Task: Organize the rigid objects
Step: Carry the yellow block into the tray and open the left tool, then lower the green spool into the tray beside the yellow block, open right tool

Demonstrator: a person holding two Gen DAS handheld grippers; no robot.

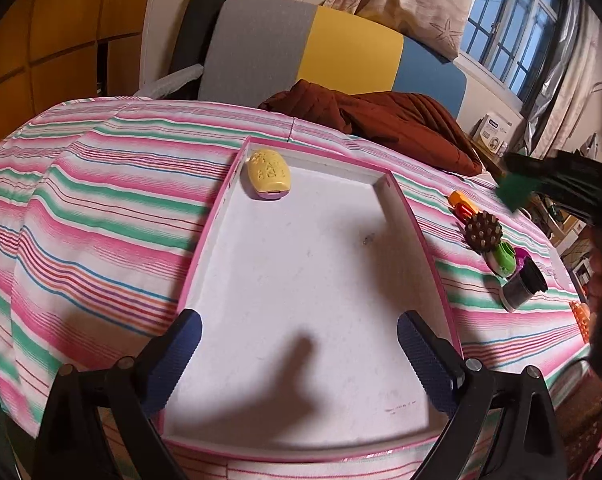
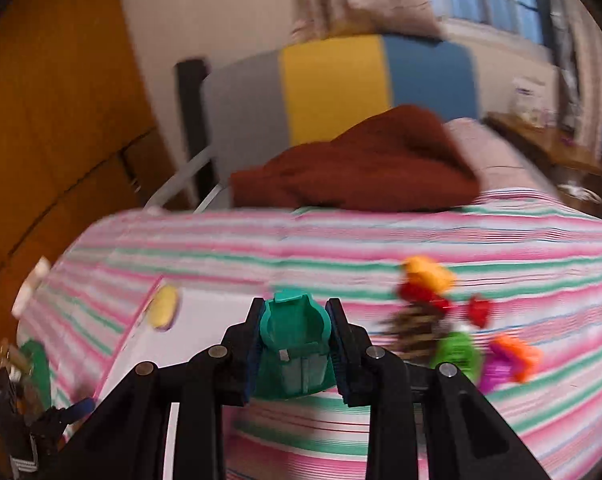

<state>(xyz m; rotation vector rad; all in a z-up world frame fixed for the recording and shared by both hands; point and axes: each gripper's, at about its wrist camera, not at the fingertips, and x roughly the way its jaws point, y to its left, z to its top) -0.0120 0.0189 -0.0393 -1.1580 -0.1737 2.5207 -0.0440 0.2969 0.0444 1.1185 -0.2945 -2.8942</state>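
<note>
**Green piece heading for the tray**

The right gripper (image 2: 295, 346) is clamping a teal plastic flip-cap piece (image 2: 293, 340), its long axis running along the fingers, cap end pointing far. The pink-rimmed white tray (image 2: 133, 344) is lying to its left. The left gripper (image 1: 299, 356) is hovering wide and empty over that tray, near a yellow oval toy (image 1: 268, 174).

A bed (image 1: 101, 208) in striped sheets carries a pink-rimmed tray (image 1: 417, 224); small toys (image 1: 483, 232) beside it; a brown blanket (image 1: 381, 120) behind.
</note>
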